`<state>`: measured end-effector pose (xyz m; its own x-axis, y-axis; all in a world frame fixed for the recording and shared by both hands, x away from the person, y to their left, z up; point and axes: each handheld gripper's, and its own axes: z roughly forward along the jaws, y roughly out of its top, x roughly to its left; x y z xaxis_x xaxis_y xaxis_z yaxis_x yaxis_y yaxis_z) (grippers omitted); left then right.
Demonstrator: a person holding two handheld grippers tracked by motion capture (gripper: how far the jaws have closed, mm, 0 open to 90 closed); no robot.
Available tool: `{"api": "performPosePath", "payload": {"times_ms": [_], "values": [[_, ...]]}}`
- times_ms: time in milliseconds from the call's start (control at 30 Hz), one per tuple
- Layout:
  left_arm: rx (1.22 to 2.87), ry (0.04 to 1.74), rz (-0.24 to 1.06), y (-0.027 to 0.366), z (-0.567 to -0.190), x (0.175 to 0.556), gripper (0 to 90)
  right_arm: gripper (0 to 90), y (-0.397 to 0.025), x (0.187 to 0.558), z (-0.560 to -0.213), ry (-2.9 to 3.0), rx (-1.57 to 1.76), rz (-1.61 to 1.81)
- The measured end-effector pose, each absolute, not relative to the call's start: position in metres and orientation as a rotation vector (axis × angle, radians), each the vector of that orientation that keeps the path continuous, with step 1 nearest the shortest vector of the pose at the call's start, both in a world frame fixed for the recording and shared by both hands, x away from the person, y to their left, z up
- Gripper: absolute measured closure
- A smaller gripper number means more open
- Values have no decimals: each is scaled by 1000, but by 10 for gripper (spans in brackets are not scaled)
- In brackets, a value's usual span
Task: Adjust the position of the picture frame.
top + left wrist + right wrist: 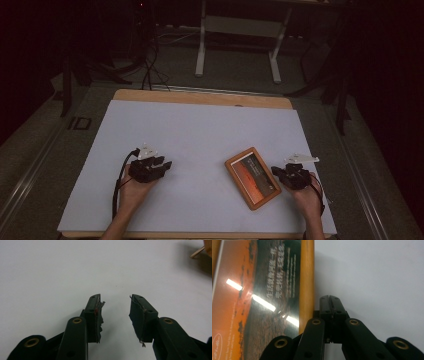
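Observation:
A wood-framed picture (252, 177) with an orange and dark print lies flat on the white table sheet, right of centre. My right gripper (275, 171) rests beside the frame's right edge, jaws pressed together with nothing between them. In the right gripper view the shut right gripper (329, 297) lies alongside the wooden frame edge (307, 280), touching or nearly touching it. My left gripper (167, 165) sits on the sheet at the left, open and empty. In the left gripper view the left gripper (115, 300) holds only bare sheet between its worn pads (97, 312).
The white sheet (200, 135) covers a wooden table (200, 97). A corner of the picture frame (203, 248) shows at the top right of the left gripper view. Behind the table stand a white metal stand (240, 30) and cables on a dark floor.

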<state>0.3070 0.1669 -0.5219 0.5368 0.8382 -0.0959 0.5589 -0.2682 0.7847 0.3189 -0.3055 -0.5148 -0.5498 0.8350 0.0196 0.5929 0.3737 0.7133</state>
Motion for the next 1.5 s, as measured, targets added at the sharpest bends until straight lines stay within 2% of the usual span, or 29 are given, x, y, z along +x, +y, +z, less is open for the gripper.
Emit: {"api": "performPosePath", "payload": {"times_ms": [367,1133,1500], "values": [[1947,1138,413,168,-522,307,610,898,-309,303,-521,2284,1302,947],[1960,1106,336,160,-522,307,613,899,-280,287,-520,2388,1212,934],[2001,1019,258,134,-521,309,612,899,-257,283,-520,2460,1129,940]]}}
